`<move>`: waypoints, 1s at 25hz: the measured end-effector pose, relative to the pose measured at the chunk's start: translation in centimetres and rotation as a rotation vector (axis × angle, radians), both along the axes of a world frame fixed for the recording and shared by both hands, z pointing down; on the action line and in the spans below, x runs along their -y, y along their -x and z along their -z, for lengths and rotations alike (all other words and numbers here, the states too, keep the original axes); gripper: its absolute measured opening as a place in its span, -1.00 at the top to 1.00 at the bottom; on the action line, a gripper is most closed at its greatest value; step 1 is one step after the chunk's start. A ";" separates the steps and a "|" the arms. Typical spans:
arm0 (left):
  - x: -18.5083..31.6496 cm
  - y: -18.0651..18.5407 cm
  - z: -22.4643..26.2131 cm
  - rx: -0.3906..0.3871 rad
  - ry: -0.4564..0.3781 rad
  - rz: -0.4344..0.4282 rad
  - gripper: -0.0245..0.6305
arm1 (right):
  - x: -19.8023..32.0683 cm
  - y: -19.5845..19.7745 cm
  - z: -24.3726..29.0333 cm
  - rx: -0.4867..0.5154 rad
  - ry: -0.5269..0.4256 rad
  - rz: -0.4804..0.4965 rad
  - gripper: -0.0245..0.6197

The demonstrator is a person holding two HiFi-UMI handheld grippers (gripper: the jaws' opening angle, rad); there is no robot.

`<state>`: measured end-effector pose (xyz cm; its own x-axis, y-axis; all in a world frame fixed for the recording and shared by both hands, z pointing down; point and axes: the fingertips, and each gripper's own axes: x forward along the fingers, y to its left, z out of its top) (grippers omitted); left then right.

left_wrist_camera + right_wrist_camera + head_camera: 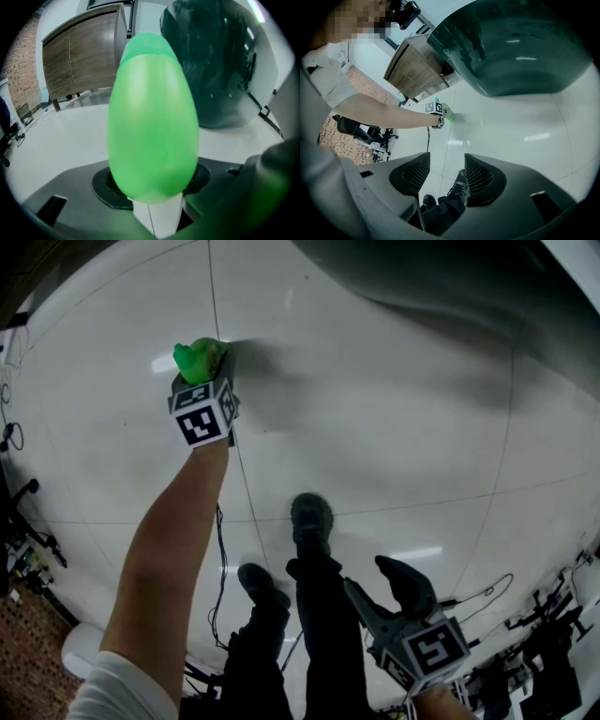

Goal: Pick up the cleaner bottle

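The cleaner bottle (199, 357) is bright green and stands on the white floor at the upper left of the head view. My left gripper (204, 373) reaches down over it at the end of a bare arm. In the left gripper view the bottle (152, 117) fills the middle, and both dark jaw pads (107, 187) sit against its sides, so the left gripper (152, 190) is shut on it. My right gripper (380, 589) hangs low at the lower right, far from the bottle, open and empty (446, 176). From there the bottle (449, 116) shows small in the distance.
A big dark rounded body (450, 287) (215, 61) (511, 42) looms beyond the bottle. A wooden cabinet (84, 51) (417, 70) stands on legs at the back left. The person's shoes (311, 521) and a thin cable (220, 559) lie between the grippers. Stands and cables crowd the floor's edges (23, 521).
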<state>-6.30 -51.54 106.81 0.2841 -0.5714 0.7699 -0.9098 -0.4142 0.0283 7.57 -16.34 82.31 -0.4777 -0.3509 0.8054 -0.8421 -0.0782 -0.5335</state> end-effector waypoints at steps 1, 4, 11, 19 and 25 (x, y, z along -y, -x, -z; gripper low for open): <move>0.2 0.1 0.0 0.004 -0.003 -0.002 0.19 | -0.1 0.0 -0.1 0.001 -0.002 0.003 0.19; 0.5 0.5 0.1 0.020 -0.007 -0.007 0.29 | -0.2 -0.1 -0.1 0.002 0.004 0.010 0.19; 0.8 0.8 0.1 0.025 -0.007 -0.041 0.39 | -0.3 -0.5 -0.2 -0.002 -0.015 0.005 0.21; 0.9 0.1 1.0 -0.013 -0.019 -0.060 0.41 | -0.7 0.0 0.0 -0.002 -0.013 0.011 0.23; 0.6 -0.4 1.7 -0.030 -0.019 -0.094 0.42 | -0.9 0.7 0.2 0.000 -0.023 0.022 0.25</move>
